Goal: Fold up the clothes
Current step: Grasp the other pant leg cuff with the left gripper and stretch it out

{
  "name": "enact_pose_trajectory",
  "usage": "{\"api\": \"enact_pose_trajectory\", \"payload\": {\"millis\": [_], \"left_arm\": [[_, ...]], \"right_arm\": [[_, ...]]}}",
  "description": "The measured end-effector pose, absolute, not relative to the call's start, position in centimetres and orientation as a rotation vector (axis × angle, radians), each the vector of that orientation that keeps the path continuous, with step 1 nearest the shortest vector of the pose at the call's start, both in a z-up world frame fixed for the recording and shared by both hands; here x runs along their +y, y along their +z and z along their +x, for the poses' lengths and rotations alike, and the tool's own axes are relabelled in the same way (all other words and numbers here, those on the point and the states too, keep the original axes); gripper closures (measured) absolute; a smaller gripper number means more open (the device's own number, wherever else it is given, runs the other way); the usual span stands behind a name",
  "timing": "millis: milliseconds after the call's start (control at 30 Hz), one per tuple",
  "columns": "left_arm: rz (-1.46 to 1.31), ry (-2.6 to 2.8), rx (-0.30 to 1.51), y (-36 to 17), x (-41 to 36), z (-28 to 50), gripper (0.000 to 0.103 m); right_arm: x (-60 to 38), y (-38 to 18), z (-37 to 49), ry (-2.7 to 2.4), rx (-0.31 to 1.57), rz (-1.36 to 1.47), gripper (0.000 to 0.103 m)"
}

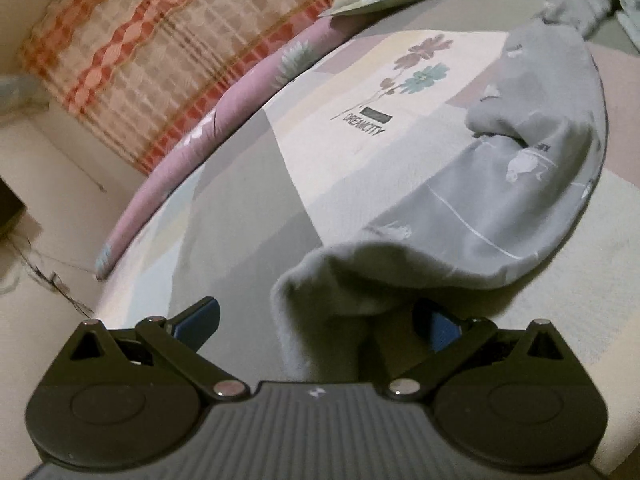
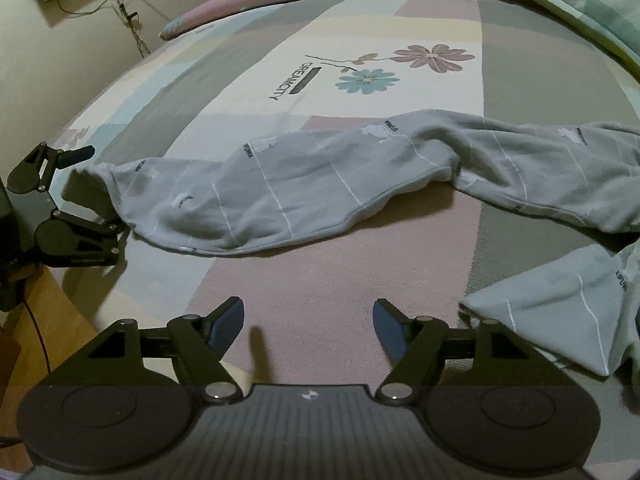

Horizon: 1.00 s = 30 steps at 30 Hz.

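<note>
Grey trousers stretched across the bed

A bed in a pastel patchwork sheet (image 2: 340, 280) carries grey printed cotton trousers (image 2: 280, 196) lying crosswise — one end at the bed's left edge, draped between the wide-open jaws of the left gripper (image 1: 316, 322); the right gripper (image 2: 308, 326) hovers at the near edge, jaws open, empty.

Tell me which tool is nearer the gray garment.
Left. The left tool is open around one end of the gray garment, with cloth between its fingers. The right tool is open over bare bedsheet, short of the garment's near edge.
</note>
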<state>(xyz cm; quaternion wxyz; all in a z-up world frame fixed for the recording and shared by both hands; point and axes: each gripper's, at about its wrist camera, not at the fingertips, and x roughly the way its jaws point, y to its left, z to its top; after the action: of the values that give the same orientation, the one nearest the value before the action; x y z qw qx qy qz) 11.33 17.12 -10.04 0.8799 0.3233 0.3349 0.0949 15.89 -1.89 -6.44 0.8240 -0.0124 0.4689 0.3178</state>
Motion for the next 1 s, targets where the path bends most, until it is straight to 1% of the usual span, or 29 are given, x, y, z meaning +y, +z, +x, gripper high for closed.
{"api": "enact_pose_trajectory", "payload": {"millis": [67,167,267,367,433,500,533,567,633,667,700,733,767,800,833,867,967,1000], "left_arm": [[0.677,0.163,0.697,-9.8,16.6,11.1,0.003],[0.667,0.091,0.685,-9.5,16.1,10.1,0.003],[0.813,0.102,0.633,-10.3,15.0,9.2,0.003],[0.988,0.107,0.585,-11.4,13.5,8.7,0.012],[1.075,0.121,0.558,-12.1,13.0,8.9,0.022],[1.167,0.152,0.548,-13.1,13.0,9.4,0.026],[1.193,0.164,0.557,-13.5,13.2,9.6,0.033],[1.206,0.172,0.562,-13.7,13.4,9.7,0.035],[1.239,0.188,0.562,-14.4,13.4,9.6,0.046],[1.257,0.194,0.55,-14.8,13.1,9.4,0.049],[1.277,0.198,0.538,-15.3,12.9,9.2,0.057],[1.307,0.201,0.528,-16.0,12.4,9.1,0.069],[1.338,0.204,0.518,-16.7,12.0,9.0,0.075],[1.364,0.207,0.509,-17.4,11.6,8.9,0.09],[1.364,0.209,0.514,-17.7,11.5,9.0,0.098],[1.357,0.211,0.523,-17.9,11.4,9.1,0.098],[1.162,0.191,0.627,-16.0,12.6,10.2,0.098],[1.156,0.18,0.633,-15.7,12.6,10.3,0.097]], "right_arm": [[-2.3,-6.6,15.9,0.671,0.998,-0.016,0.027],[-2.8,-6.8,15.9,0.67,0.995,-0.004,0.023],[-2.8,-6.9,15.8,0.68,0.986,0.005,0.02],[-2.4,-7.0,15.6,0.689,0.979,-0.023,0.016],[-2.2,-7.0,15.6,0.69,0.976,-0.034,0.015],[-2.3,-7.0,15.5,0.691,0.975,-0.034,0.015],[-2.3,-7.0,15.5,0.691,0.974,-0.032,0.015],[-2.3,-7.0,15.5,0.692,0.974,-0.033,0.014],[-2.4,-7.0,15.5,0.696,0.973,-0.031,0.014],[-2.5,-7.1,15.5,0.698,0.972,-0.028,0.014],[-2.5,-7.1,15.5,0.7,0.971,-0.026,0.013],[-2.5,-7.1,15.5,0.702,0.971,-0.023,0.011],[-2.4,-7.1,15.4,0.704,0.97,-0.024,0.01],[-2.2,-7.1,15.3,0.704,0.968,-0.03,0.008],[-2.0,-7.2,15.2,0.703,0.965,-0.044,0.007],[-1.7,-7.2,15.1,0.702,0.963,-0.059,0.006],[-1.4,-7.1,14.8,0.697,0.959,-0.091,0.006],[-1.3,-7.1,14.8,0.695,0.959,-0.099,0.006]]}}
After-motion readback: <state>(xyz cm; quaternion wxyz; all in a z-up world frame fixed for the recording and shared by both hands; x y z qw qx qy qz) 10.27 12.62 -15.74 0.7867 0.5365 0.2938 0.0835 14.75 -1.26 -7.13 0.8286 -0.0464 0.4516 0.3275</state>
